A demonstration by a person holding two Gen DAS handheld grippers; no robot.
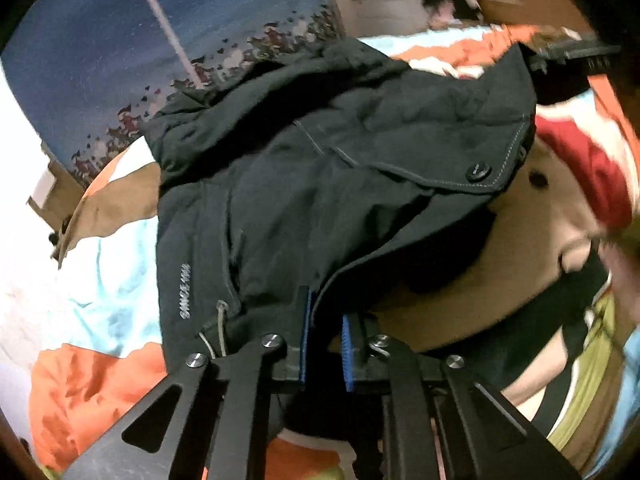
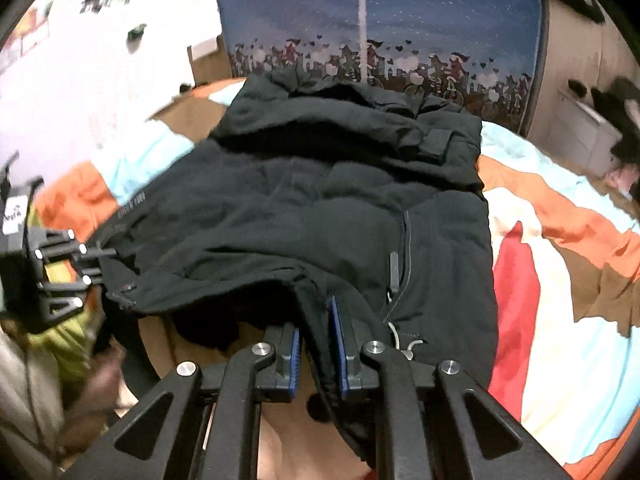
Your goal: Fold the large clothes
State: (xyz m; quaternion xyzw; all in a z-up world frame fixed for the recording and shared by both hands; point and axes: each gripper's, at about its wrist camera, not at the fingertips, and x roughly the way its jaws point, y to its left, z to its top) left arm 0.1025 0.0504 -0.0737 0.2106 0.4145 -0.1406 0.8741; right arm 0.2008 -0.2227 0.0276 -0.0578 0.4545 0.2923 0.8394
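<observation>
**Two grippers pinch the black coat on the bed**

A big black coat (image 1: 320, 168) lies spread on a bed with a bright bedspread (image 1: 100, 364) of orange, pale blue, white and red patches. The left hand-held gripper (image 1: 325, 344) has its blue pads (image 1: 347, 354) squeezed on the near edge of the coat, close to a grey cord (image 1: 221, 322) and some small white letters on the cloth. The right hand-held gripper (image 2: 316, 354) is pinched on the near hem too, with a fold of black cloth between its pads, just beside a zip (image 2: 406, 252). The hem looks raised where each one holds it. From the right side, the left hand-held gripper shows at the coat's far left corner. Behind the bed hangs a blue curtain (image 2: 400, 12) with little figures and hearts.
</observation>
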